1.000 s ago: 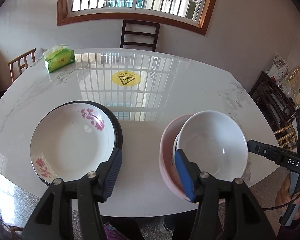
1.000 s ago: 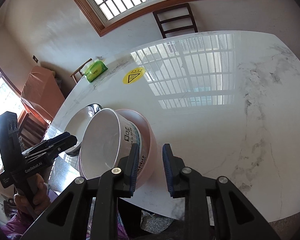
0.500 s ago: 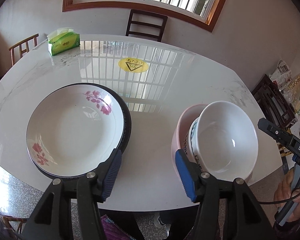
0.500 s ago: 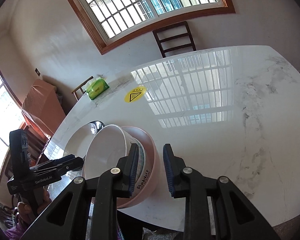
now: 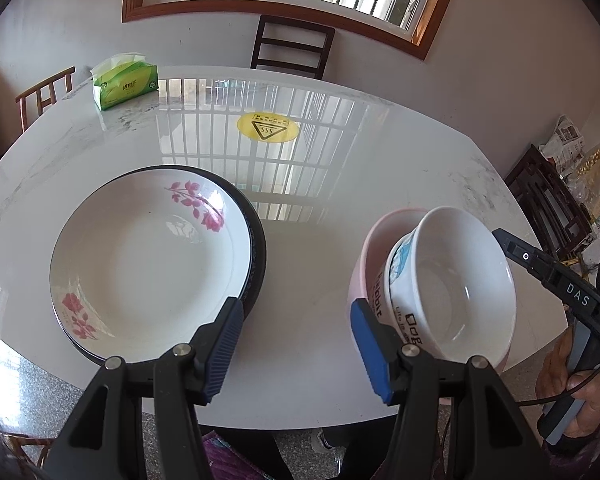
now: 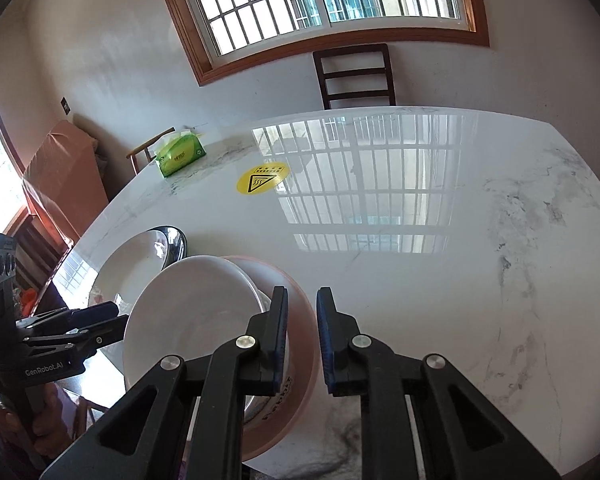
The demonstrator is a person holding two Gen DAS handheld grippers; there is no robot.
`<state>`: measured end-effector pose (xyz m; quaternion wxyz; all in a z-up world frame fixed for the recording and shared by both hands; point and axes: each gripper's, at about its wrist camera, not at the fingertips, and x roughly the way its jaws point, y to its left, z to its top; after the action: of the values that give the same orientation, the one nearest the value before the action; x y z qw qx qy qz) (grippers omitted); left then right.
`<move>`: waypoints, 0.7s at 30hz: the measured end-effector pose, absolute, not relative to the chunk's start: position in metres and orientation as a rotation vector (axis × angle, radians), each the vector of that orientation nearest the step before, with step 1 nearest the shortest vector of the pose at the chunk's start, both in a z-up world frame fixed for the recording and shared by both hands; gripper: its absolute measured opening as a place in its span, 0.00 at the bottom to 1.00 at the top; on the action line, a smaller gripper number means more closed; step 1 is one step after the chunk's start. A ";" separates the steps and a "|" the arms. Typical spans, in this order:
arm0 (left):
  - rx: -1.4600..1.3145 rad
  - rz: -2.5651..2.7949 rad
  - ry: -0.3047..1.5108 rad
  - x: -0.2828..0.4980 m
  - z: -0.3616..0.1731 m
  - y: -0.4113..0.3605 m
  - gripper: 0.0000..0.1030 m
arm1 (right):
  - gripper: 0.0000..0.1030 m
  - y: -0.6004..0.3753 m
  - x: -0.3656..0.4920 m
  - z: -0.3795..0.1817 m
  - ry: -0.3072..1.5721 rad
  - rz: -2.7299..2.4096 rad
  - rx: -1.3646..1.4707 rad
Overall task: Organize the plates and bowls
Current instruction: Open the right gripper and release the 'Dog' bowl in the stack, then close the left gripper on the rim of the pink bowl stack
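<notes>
A white plate with pink flowers (image 5: 148,264) lies on a black plate (image 5: 258,248) at the table's front left. A white bowl (image 5: 464,288) with blue print sits tilted inside a pink bowl (image 5: 366,256) at the front right. My right gripper (image 6: 302,336) is shut on the pink bowl's rim (image 6: 300,312), with the white bowl (image 6: 188,316) nested inside and both tipped up. My left gripper (image 5: 296,344) is open and empty above the table edge, between the plates and the bowls.
A green tissue pack (image 5: 124,82) stands at the table's far left, and a yellow warning sticker (image 5: 267,128) marks the white marble table (image 5: 380,152). Dark wooden chairs (image 5: 292,46) stand at the far side. Shelves with clutter (image 5: 556,200) are at the right.
The nested bowls have tipped further up on edge in my right gripper. Both cameras have pulled back and up a little.
</notes>
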<state>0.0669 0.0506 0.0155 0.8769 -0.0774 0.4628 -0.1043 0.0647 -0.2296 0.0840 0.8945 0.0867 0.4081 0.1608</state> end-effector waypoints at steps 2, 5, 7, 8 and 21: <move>-0.166 -0.223 0.973 0.067 0.014 0.050 0.56 | 0.16 -0.237 0.063 0.085 0.837 0.329 0.199; -0.157 -0.234 0.982 0.067 0.013 0.048 0.56 | 0.16 -0.252 0.058 0.084 0.850 0.326 0.246; -0.150 -0.243 0.982 0.070 0.013 0.049 0.56 | 0.21 -0.259 0.052 0.083 0.865 0.328 0.253; -0.152 -0.249 0.985 0.071 0.013 0.050 0.56 | 0.23 -0.263 0.049 0.082 0.870 0.331 0.268; -0.246 -0.337 1.092 0.085 0.011 0.063 0.56 | 0.29 -0.272 0.041 0.067 1.000 0.416 0.372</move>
<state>0.0853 0.0630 0.0109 0.8340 -0.1163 0.5154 -0.1590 0.0410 -0.2716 0.0671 0.8406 0.1760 0.4730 0.1968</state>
